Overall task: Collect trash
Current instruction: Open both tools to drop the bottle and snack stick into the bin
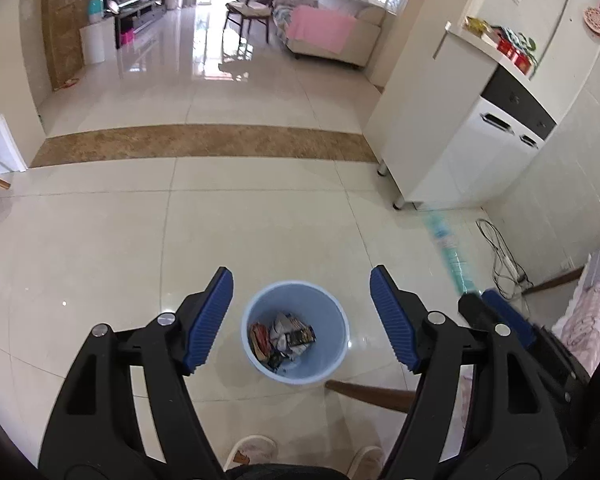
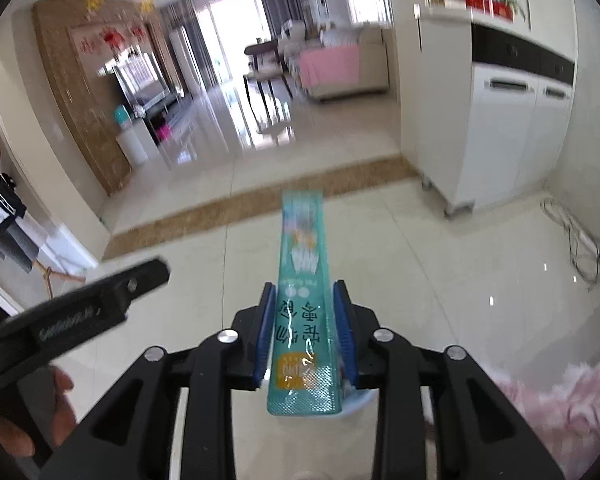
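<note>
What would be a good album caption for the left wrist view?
Open left gripper poised above a light blue bin already holding crumpled wrappers on a glossy tiled floor.

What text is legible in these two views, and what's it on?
Nothing can be quoted with confidence.
Teal package: large white Chinese characters, upside down to the camera, too smeared to quote.
Orange badge on that package: short print, unreadable.
Left gripper's finger: embossed lettering, blurred.
Wrappers in the blue bin: print too small.
Red wall decorations: blurred.
</note>
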`<state>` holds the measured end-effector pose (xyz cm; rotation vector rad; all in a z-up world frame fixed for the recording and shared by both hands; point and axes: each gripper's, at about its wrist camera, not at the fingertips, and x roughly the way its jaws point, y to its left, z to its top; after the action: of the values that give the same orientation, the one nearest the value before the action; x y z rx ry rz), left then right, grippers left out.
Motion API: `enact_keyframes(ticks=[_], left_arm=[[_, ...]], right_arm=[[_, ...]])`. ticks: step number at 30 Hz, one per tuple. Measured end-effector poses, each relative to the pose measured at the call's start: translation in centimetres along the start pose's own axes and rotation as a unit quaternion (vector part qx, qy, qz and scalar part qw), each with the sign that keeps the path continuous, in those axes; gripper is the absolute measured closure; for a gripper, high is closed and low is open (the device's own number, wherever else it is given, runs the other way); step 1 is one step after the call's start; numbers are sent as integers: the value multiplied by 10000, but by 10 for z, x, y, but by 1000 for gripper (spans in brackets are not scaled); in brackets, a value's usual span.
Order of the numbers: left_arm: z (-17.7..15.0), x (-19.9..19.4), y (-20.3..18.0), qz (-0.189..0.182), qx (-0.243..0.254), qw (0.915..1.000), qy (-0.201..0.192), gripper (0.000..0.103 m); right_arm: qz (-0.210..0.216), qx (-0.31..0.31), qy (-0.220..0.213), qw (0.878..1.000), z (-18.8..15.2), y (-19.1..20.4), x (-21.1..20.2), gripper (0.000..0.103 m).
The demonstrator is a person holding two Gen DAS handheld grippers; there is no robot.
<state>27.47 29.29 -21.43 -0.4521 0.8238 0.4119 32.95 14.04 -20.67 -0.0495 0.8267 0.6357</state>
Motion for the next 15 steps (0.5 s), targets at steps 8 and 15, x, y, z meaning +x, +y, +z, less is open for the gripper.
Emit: enact_keyframes(ticks=[8, 15], left_arm=[[3, -11, -4, -41, -4, 10000, -57, 32], [-3, -35, -27, -224, 242, 9993, -172, 31]], right_arm=[[-181, 165, 4, 9997, -4, -10, -9, 50], [-360, 506, -49, 9981, -10, -34, -41, 49]])
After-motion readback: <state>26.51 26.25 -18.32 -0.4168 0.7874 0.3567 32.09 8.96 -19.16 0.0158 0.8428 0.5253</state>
